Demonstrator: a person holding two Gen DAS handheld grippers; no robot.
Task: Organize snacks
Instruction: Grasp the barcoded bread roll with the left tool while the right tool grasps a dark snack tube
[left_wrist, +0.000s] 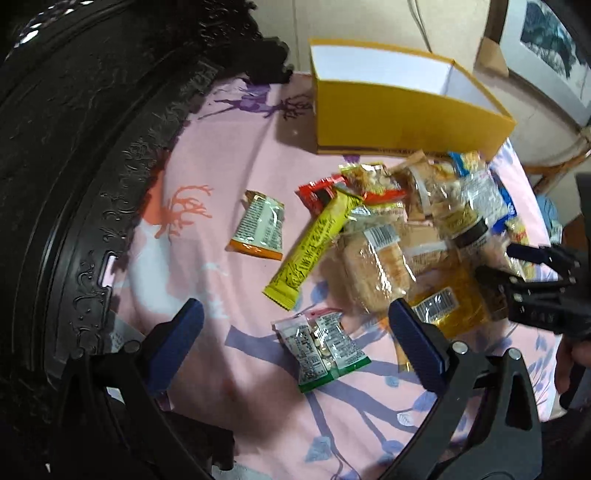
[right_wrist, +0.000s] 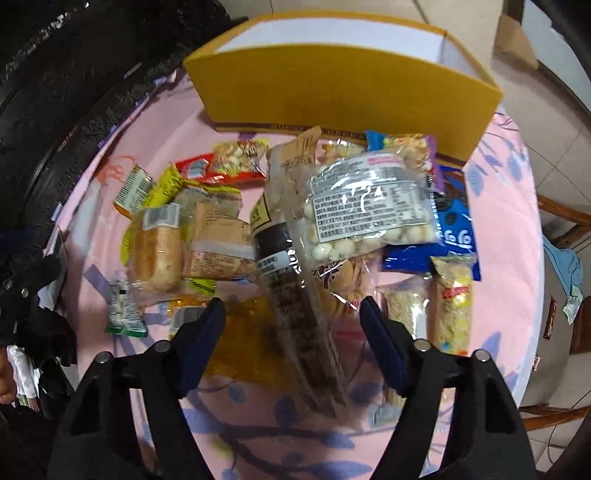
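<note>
With the right tool (right_wrist: 291, 325) open astride the long dark-labelled snack pack (right_wrist: 291, 295) lying between its pads on the tabletop (right_wrist: 498, 295), it should close squarely on the pack's middle before lifting toward the yellow box (right_wrist: 332, 92) ahead.

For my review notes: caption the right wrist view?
Right gripper open above a long clear snack pack amid piled snacks, yellow box behind.

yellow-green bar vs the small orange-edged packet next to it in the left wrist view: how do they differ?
Shape: the yellow-green bar is long and narrow; the orange-edged packet is short and squat.
Colour: the bar is bright yellow-green all over; the packet is pale with an orange border.
Placement: the bar's top end runs under the snack pile; the packet lies alone, apart from it.
Shared: both sealed, lying flat on the pink cloth.
</note>
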